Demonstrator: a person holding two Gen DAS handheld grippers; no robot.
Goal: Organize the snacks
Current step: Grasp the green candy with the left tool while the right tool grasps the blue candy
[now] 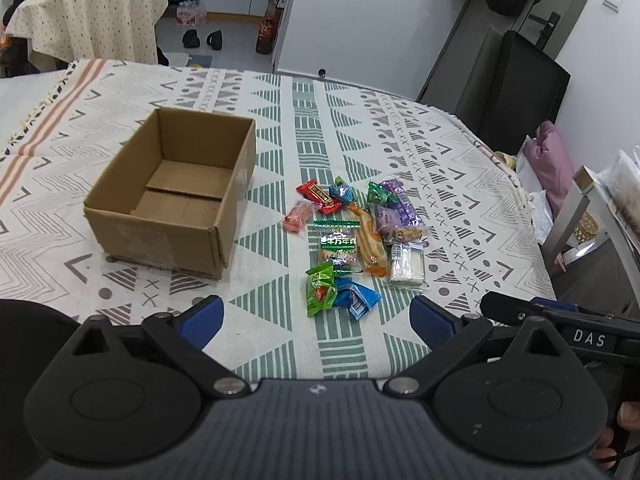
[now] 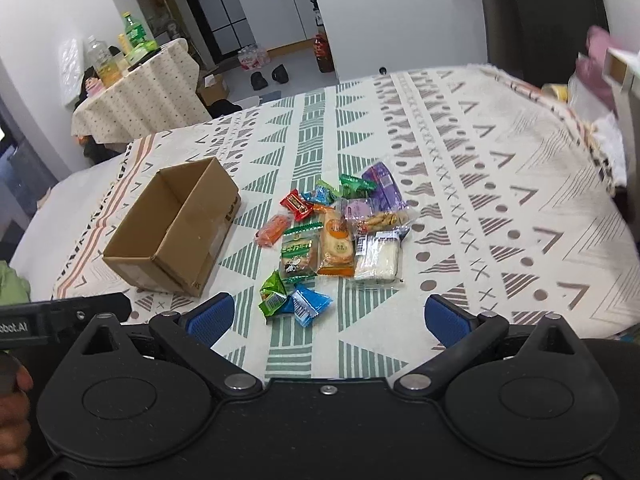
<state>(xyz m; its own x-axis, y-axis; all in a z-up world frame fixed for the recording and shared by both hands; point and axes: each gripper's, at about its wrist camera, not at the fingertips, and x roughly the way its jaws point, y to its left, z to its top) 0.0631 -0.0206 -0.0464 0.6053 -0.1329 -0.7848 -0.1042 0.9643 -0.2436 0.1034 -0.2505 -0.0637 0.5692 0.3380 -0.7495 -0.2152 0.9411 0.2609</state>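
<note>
left wrist view: left gripper (image 1: 316,322) held above the near edge of the table, blue ribbed pads (image 1: 202,320) spread wide, nothing between them. woven tablecloth (image 1: 440,160), cream with green and grey triangle/stripe bands. cardboard box (image 1: 172,196), plain brown corrugated, rectangular, top open, inside bare, sits left of centre. snack pile (image 1: 356,236) just right of the box, not touching it: crinkly foil and clear plastic wrappers, mostly flat pillow packs. green foil pack (image 1: 320,288) and blue pack (image 1: 356,298) nearest the gripper, overlapping. red wrapper (image 1: 319,197) at the far left of the pile, purple packs (image 1: 396,210) at the far right, clear pack of white bars (image 1: 406,266) on the near right. part of the other gripper's black body shows at the right edge.

right wrist view: right gripper (image 2: 334,320) also above the near table edge, pads (image 2: 448,320) wide apart, empty. same box (image 2: 172,232) to the left, tilted in frame, same pile (image 2: 332,236) centre. round biscuit pack (image 2: 336,244), clear film with orange ends, lies flat mid-pile beside a green-edged pack (image 2: 298,254). a hand (image 2: 12,408) shows at the lower left edge.
</note>
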